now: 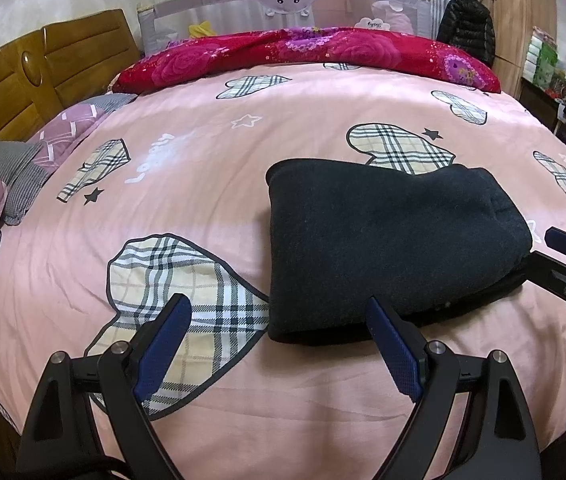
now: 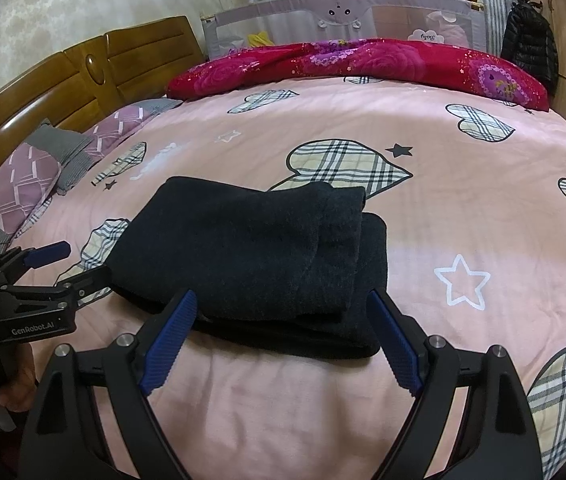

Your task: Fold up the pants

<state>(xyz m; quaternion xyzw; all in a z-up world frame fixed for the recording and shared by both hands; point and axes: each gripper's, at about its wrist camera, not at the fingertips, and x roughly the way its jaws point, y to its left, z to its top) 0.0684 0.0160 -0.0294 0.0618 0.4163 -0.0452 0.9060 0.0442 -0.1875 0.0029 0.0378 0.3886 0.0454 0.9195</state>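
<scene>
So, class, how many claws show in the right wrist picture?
2. The right claw is in front, open, at the near edge of the folded pants; the left claw is at the picture's left edge, also open.

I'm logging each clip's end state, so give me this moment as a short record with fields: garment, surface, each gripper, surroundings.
garment: dark pants, folded into a compact stack of layers, lying flat
surface: pink bedcover with plaid hearts and stars
left gripper: open, holding nothing, near the stack's near-left corner
right gripper: open, holding nothing, at the stack's near edge
far side: red floral quilt along the bed, grey bed rail behind it
left side: purple pillows against the wooden headboard
</scene>
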